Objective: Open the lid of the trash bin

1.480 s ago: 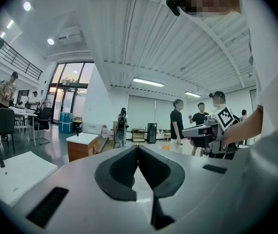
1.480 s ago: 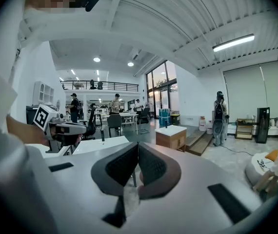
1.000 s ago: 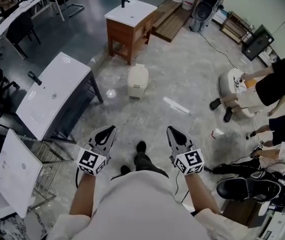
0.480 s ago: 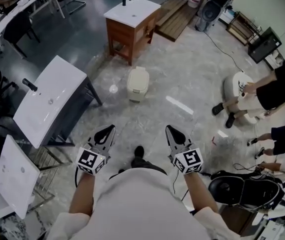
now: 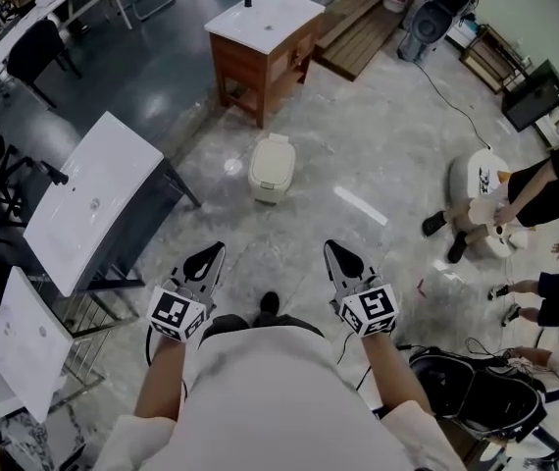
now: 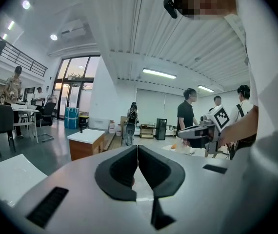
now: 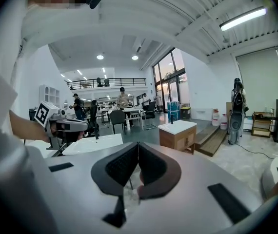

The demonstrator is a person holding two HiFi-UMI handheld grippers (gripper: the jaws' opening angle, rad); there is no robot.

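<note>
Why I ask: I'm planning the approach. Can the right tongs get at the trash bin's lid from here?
Probably not: the trash bin stands on the floor well ahead, beyond the right tongs, which are shut. Bare floor lies between, so walking closer should do.

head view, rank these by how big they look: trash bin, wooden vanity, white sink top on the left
1. white sink top, largest
2. wooden vanity
3. trash bin, smallest
The vanity stands farther from the camera than the sink top, so the order of those two may not reflect real size.
</note>
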